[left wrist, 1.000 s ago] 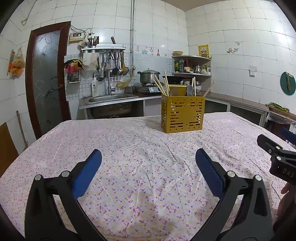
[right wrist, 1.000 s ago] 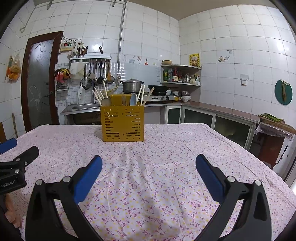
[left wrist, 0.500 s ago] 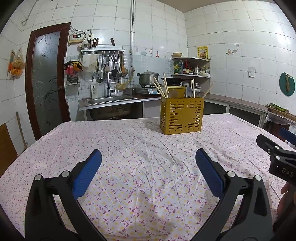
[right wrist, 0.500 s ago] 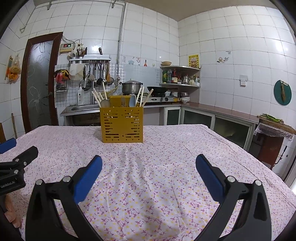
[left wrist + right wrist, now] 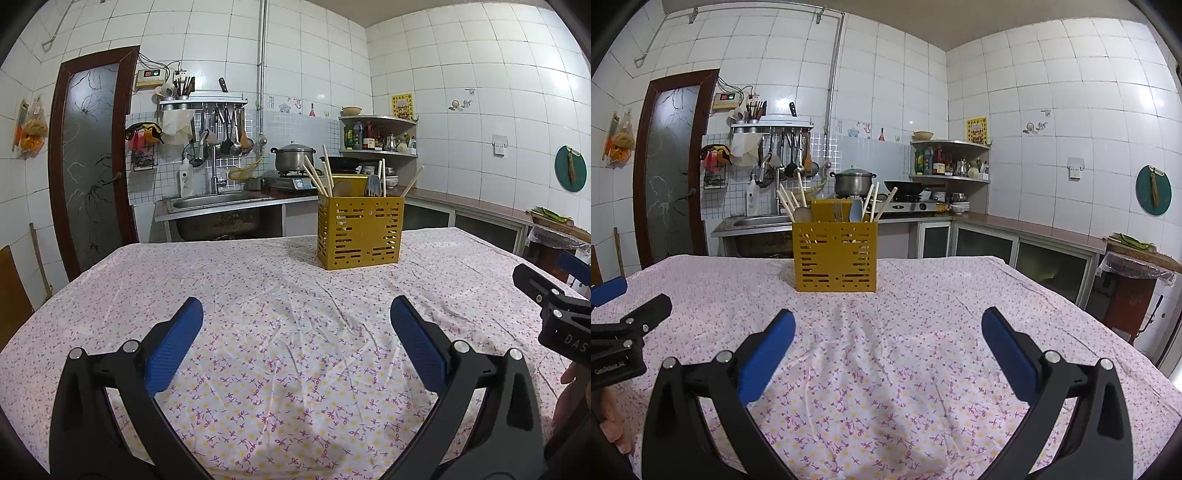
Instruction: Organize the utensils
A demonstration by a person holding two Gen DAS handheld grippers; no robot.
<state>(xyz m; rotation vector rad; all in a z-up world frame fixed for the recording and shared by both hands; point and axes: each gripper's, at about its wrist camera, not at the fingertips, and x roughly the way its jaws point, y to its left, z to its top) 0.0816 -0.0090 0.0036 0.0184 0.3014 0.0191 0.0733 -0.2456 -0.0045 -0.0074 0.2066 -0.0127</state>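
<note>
Yellow holder (image 5: 360, 230) with chopsticks (image 5: 316, 175), spoons, fork (image 5: 373, 185): upright at 12 o'clock on surface (image 5: 258, 295). Left tool (image 5: 295, 341), right tool (image 5: 888, 345): spread apart, empty, well short. Step, judged: sorting apparently done; no loose utensil visible. Next: none evident.

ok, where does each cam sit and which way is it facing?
Left wrist: on the left gripper, facing forward over the floral tablecloth at the yellow slotted utensil caddy; right gripper at right edge.
Right wrist: on the right gripper, same heading, caddy left of centre; left gripper at left edge.
Shared: caddy, tablecloth, steel pot.
</note>
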